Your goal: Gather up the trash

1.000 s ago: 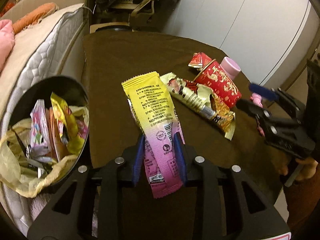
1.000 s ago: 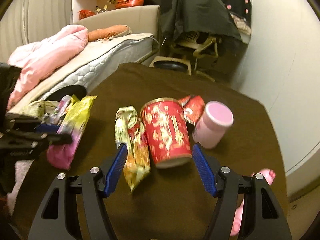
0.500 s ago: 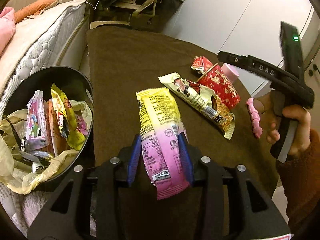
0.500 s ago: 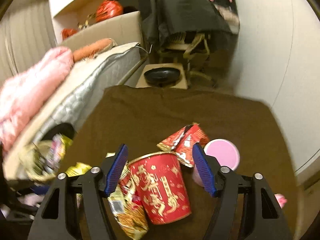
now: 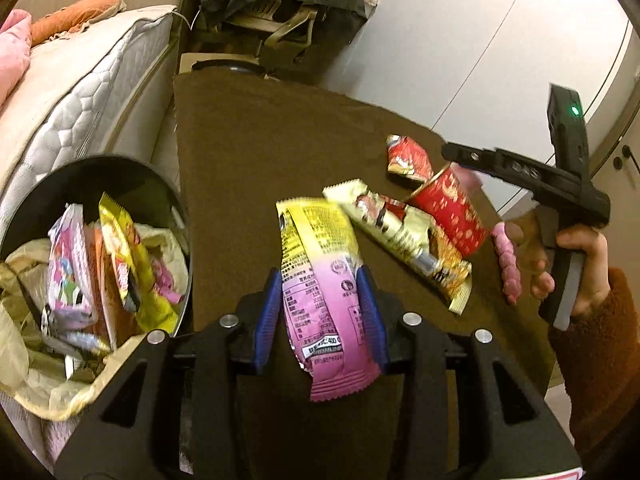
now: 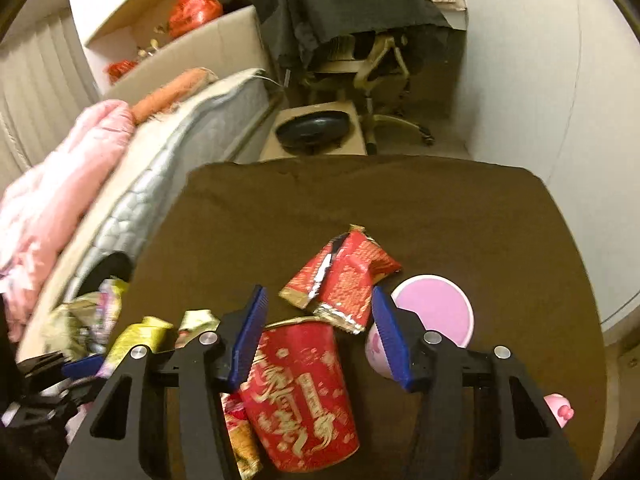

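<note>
My left gripper [image 5: 319, 320] is shut on a yellow and pink snack wrapper [image 5: 316, 248], held across its width above the near table edge, right of the black bin [image 5: 120, 168]. My right gripper [image 6: 320, 340] hovers over a red paper cup [image 6: 300, 400] that lies on its side. Its jaws are closing, with the cup's rim between them; the left pad is at the rim and a gap remains at the right pad. A red wrapper [image 6: 348, 276] lies just beyond the cup. A cream and gold wrapper [image 5: 400, 232] lies left of it.
A pink-lidded jar [image 6: 434, 312] stands right of the cup, and a small pink toy [image 6: 558, 410] lies by the table's right edge. The bag-lined bin holds several wrappers. A bed [image 5: 80, 100] runs along the left. A chair [image 6: 360, 60] and a box stand beyond the brown table [image 6: 360, 200].
My right gripper has come forward and rolled, so the red cup now sits between its narrowing jaws. My left jaws have widened slightly around the wrapper and drifted a little.
</note>
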### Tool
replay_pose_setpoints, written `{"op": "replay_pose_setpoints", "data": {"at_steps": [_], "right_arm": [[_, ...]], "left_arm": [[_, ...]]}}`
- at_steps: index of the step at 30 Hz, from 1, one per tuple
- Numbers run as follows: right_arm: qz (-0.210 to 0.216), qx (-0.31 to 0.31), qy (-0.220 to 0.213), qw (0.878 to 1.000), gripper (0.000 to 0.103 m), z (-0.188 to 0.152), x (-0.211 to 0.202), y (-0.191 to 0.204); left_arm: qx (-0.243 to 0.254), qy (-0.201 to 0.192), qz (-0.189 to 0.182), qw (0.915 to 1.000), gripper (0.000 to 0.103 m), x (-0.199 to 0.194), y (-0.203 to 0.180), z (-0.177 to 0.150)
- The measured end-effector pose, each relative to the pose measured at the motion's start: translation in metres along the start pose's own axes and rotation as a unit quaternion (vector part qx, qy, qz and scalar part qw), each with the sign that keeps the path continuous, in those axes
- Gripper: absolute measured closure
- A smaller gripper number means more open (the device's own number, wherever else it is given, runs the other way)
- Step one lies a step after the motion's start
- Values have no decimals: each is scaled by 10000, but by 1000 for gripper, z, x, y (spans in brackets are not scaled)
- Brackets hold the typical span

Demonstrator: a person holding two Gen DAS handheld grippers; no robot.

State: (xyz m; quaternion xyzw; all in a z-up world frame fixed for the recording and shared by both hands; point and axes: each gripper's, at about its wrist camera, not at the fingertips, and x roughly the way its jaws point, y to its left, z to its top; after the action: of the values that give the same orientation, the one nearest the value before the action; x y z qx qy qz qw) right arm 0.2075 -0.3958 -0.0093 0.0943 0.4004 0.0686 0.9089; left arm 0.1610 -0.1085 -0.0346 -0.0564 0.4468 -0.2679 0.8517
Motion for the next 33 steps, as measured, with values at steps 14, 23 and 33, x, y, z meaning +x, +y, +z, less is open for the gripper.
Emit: {"op": "replay_pose_setpoints", "data": {"at_steps": [14, 23, 33], "right_arm": [[-1273, -42, -423, 9910, 53, -42, -63, -55], [-1417, 270, -537, 9881, 53, -74, -84, -88], [-1166, 53, -487, 9920, 53, -85, -77, -67]], "left_arm": [[1715, 413, -816, 9809, 63, 114, -87, 118], [1492, 1446, -528, 9767, 63, 198, -104, 143], [806, 899, -475, 9915, 84, 152, -90, 133]]}}
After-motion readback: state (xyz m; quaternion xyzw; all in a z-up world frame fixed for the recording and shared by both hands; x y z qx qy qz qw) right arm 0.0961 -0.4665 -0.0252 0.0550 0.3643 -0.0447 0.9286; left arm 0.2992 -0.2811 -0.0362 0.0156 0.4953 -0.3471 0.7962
